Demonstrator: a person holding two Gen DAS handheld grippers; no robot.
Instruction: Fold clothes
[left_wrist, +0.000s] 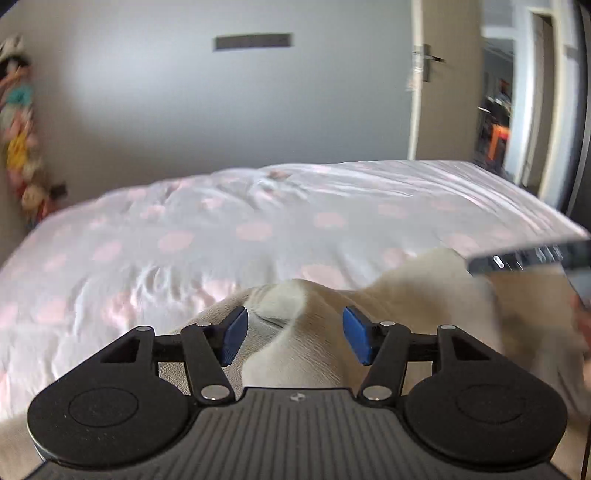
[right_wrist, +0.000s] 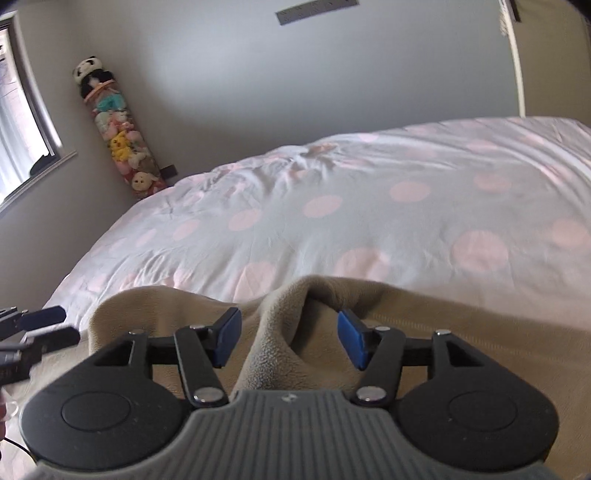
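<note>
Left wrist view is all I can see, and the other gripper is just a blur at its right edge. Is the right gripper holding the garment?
Observer: No. The right gripper is open; a raised ridge of the beige fleece garment stands between its blue pads, apparently pressed by neither.
Operator: Can you see my left gripper from there?
Observer: Yes. The left gripper shows at the right wrist view's left edge, fingers apart, just left of the fleece's edge.
Operator: What's left of the plush toys?
Observer: A window on the side wall, left of the tube of plush toys.
</note>
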